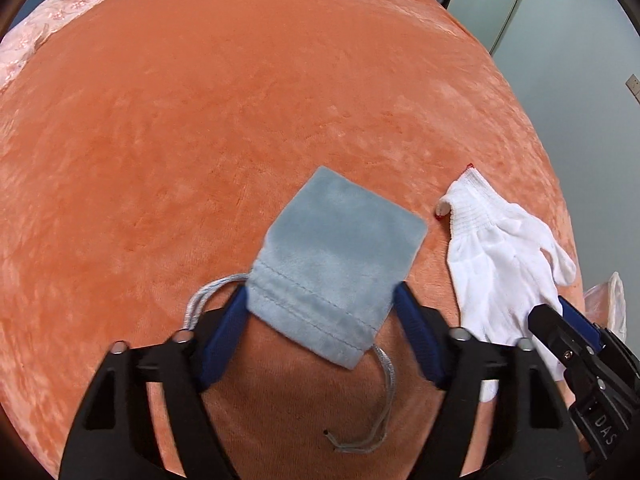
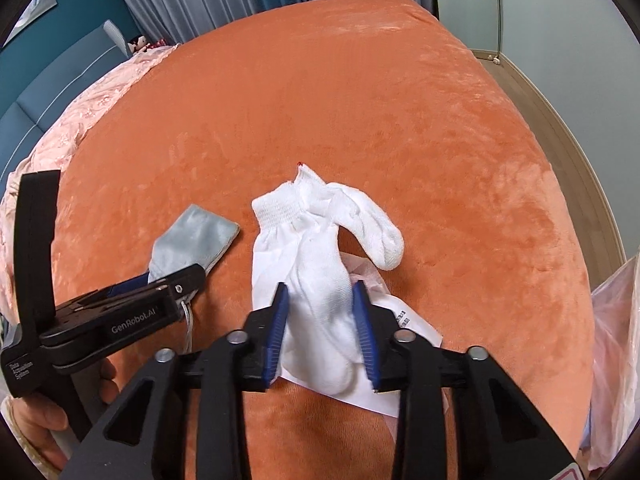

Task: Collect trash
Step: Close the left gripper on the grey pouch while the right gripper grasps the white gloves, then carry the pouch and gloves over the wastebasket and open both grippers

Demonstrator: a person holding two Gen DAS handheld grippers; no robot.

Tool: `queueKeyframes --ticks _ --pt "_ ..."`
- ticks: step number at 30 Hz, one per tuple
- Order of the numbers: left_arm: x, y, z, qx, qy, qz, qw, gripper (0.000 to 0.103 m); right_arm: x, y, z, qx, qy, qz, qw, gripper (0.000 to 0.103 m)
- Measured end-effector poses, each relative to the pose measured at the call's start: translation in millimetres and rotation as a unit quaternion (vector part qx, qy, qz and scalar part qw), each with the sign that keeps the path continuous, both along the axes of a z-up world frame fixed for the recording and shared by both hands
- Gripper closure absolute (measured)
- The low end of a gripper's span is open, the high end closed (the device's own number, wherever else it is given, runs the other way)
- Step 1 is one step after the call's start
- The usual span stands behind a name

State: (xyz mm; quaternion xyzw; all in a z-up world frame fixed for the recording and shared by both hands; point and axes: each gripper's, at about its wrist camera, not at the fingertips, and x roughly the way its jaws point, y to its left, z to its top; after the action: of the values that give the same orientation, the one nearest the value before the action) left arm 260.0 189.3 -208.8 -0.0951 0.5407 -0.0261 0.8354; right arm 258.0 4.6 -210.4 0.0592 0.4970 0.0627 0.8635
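A grey-blue drawstring pouch lies flat on the orange blanket. My left gripper straddles its mouth end, one blue pad at each side edge; the pouch is not bunched, so the jaws read as open. Its grey cord trails toward me. To the right lies a white knit glove. In the right wrist view my right gripper is shut on the white glove, the fabric gathered between its pads. A white paper slip lies under the glove. The pouch and left gripper show at left.
A pink quilt covers the bed's far left. A thin pink plastic bag hangs off the bed's right edge, with wooden floor beyond. A person's hand holds the left gripper's handle. Curtains hang behind the bed.
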Motion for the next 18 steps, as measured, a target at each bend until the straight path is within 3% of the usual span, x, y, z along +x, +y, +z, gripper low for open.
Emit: queueKeyframes --ticks 1,2,4,10,18 --pt "-1 1 1 0.003 -0.002 -0.001 1.0000 0.051 -1 0 0 0.001 0.000 0.002 1.000 0.085" --pt "-1 0 2 0.007 -0.005 -0.004 1.0000 0.070 -1 0 0 0.002 0.000 0.003 1.000 0.089" --pt "-1 -3 3 0.001 -0.001 -0.022 0.9998 0.093 -4 1 5 0.007 -0.004 0.006 1.000 0.094" --pt "-7 -14 28 -0.010 -0.019 -0.030 0.9993 0.094 -15 0 48 0.022 -0.046 0.018 0.999 0.096" --pt "-26 -33 104 -0.036 -0.081 -0.046 0.9950 0.094 -39 -25 138 0.042 -0.139 0.005 0.989 0.098"
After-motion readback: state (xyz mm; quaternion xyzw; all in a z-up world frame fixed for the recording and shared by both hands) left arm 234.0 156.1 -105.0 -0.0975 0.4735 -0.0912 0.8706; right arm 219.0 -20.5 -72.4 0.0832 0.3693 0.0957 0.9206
